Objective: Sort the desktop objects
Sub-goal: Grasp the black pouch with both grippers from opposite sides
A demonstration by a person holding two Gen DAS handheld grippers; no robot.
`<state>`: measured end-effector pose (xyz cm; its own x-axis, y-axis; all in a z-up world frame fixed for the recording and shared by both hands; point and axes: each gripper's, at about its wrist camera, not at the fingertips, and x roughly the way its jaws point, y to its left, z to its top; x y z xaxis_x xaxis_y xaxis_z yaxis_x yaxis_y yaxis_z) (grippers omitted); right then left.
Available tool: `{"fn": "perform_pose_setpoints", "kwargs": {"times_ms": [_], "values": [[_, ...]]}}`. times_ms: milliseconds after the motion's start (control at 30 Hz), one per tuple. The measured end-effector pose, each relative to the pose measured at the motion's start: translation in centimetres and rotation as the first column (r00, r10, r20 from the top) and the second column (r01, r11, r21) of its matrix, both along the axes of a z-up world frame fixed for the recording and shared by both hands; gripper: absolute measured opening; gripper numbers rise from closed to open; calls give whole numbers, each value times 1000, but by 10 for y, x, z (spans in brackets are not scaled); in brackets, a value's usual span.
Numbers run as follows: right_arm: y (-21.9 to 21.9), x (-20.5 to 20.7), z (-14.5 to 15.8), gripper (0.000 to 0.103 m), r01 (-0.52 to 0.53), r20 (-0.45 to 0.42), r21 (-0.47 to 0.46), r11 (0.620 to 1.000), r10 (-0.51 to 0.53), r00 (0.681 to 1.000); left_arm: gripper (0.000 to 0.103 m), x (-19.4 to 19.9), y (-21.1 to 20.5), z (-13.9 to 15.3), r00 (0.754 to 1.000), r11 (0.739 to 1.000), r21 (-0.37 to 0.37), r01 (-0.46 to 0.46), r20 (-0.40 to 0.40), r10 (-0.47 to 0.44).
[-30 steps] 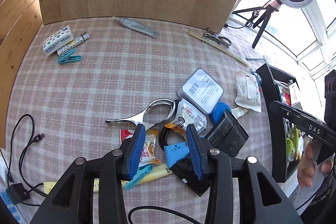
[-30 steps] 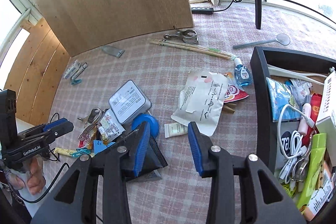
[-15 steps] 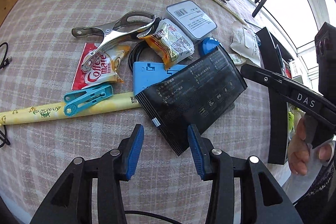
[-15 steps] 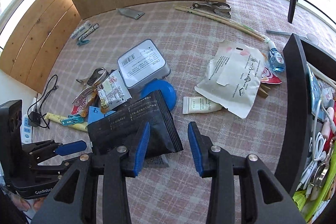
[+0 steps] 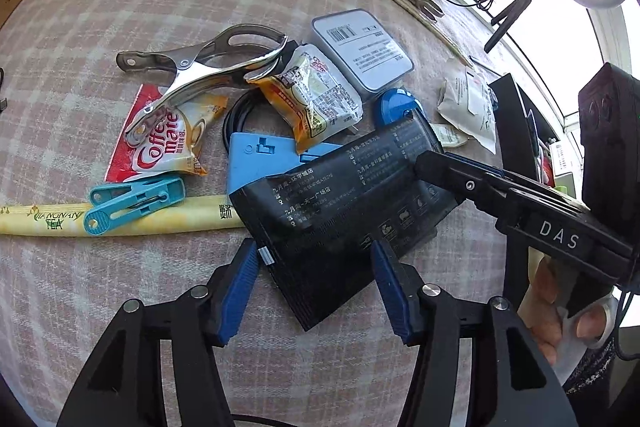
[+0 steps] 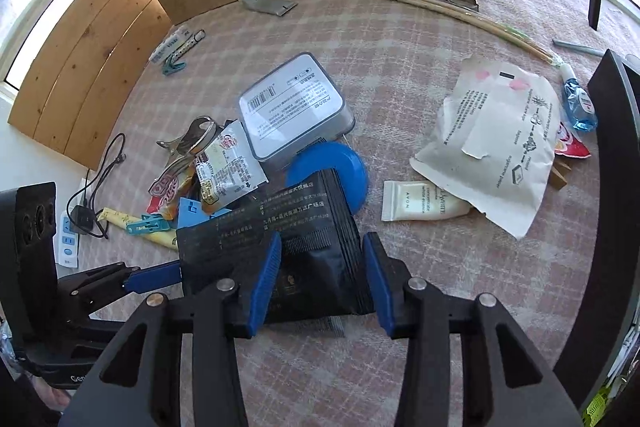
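A black foil packet (image 5: 344,211) with white print lies flat on the checked tablecloth (image 5: 120,7), partly over a blue plastic card (image 5: 256,155). My left gripper (image 5: 316,267) stands astride the packet's near corner; its jaws are opening and the blue pads do not press on it. From the right, my right gripper (image 5: 436,163) reaches over the packet's other end. In the right wrist view that gripper (image 6: 322,259) is open just above the packet (image 6: 304,223), whose end lies between and under the fingers. The left gripper (image 6: 152,275) shows at the left there.
Around the packet lie a metal clamp (image 5: 200,75), a Coffee-mate sachet (image 5: 160,143), a snack sachet (image 5: 316,99), a grey tin (image 5: 360,51), a blue disc (image 6: 332,167), a teal peg (image 5: 132,199), a tea stick (image 5: 120,219). Right: AVON tube (image 6: 420,203), paper bag (image 6: 500,131), black organiser bin (image 6: 612,187).
Both grippers have come down and closer to the black packet, which now lies between each pair of fingers. The left jaws have widened; the right jaws look unchanged.
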<state>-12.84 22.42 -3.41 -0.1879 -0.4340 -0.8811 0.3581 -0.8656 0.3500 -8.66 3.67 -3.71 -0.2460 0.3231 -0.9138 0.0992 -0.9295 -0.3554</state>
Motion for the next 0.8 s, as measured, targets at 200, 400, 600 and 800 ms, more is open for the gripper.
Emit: {"fn": "perform_pose_setpoints", "kwargs": {"times_ms": [200, 400, 600, 800], "values": [[-10, 11, 6, 32, -33, -5, 10, 999, 33, 999, 38, 2, 6, 7, 999, 999, -37, 40, -21, -41], [-5, 20, 5, 24, 1, 22, -21, 1000, -1, 1000, 25, 6, -3, 15, 999, 999, -25, 32, -35, -33], [1, 31, 5, 24, 25, 29, -22, 999, -24, 999, 24, 10, 3, 16, 998, 998, -39, 54, -38, -56], [20, 42, 23, 24, 73, -6, -34, 997, -73, 997, 23, 10, 23, 35, 991, 993, -44, 106, -81, -109]]}}
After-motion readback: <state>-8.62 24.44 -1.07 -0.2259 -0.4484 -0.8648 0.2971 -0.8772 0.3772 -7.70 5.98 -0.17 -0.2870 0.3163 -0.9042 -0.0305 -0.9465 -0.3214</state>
